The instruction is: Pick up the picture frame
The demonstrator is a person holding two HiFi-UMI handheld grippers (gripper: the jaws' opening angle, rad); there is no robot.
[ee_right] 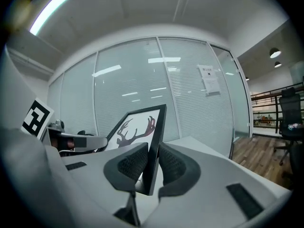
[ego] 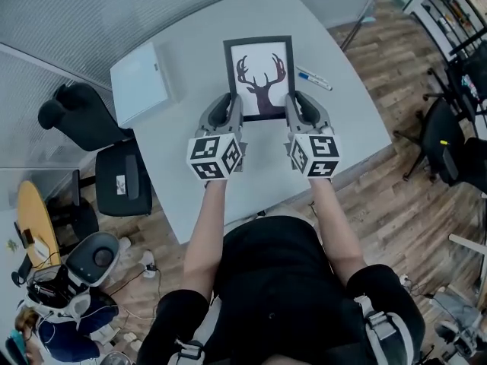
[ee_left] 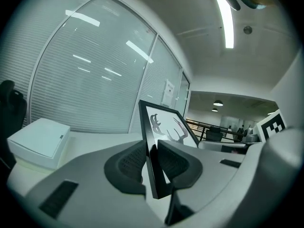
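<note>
While grippers (ego: 233, 109) (ego: 297, 106) clamp frame (ego: 259, 74), pen (ego: 313, 79) overhead only

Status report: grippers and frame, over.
Left gripper shut on frame. Right gripper shut on frame. Frame held between both, over table. Marker, box clear of it.

Both arms reach forward; left forearm (ego: 204, 230) and right forearm (ego: 333, 223) run roughly parallel.

Left gripper (ego: 230, 105): clamped on the left edge of the picture frame (ego: 259, 71), near its lower corner, with one pad on the front and one behind.

Right gripper (ego: 299, 103): the same grip on the frame's right edge, at matching height.

Both grippers point nearly level, with the frame between them.
</note>
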